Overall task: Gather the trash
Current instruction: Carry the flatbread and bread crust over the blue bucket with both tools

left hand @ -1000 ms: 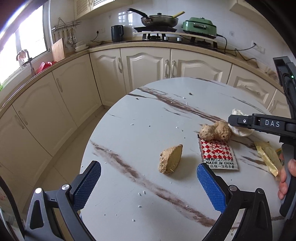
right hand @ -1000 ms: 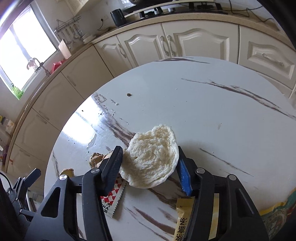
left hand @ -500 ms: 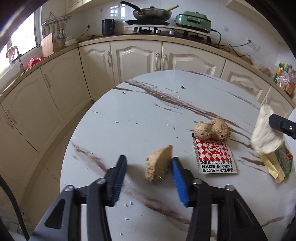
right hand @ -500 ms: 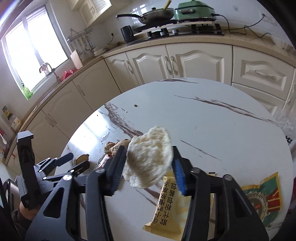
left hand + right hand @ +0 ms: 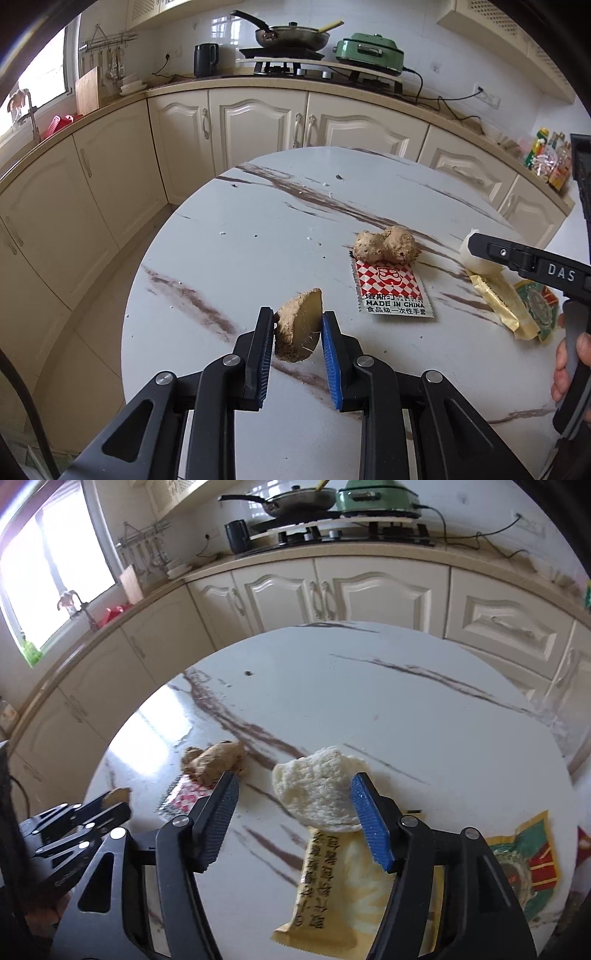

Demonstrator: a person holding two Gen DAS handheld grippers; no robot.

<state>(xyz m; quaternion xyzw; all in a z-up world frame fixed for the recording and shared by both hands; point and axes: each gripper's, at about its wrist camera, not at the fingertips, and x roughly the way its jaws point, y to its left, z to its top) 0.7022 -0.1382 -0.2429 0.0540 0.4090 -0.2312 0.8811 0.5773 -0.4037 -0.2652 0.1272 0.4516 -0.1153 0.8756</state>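
A cut piece of ginger (image 5: 298, 325) is clamped between the blue pads of my left gripper (image 5: 297, 317), which is shut on it over the near part of the round marble table (image 5: 258, 240). The jaws of my right gripper (image 5: 295, 781) are opening. A torn white bun (image 5: 317, 794) leans against its right pad and rests on a yellow wrapper (image 5: 343, 878), while the left pad stands apart from it. A whole ginger knob (image 5: 386, 245) and a red-checked packet (image 5: 391, 288) lie between the two grippers.
A green and red wrapper (image 5: 524, 864) lies beside the yellow one near the table's right edge. Crumbs dot the tabletop. Cream kitchen cabinets (image 5: 258, 122) curve behind the table. A person's hand (image 5: 569, 365) grips the right tool's handle.
My left gripper has gone from wide open to shut on the cut ginger piece. My right gripper, earlier shut on the bun, has spread its jaws and the bun now rests on the yellow wrapper.
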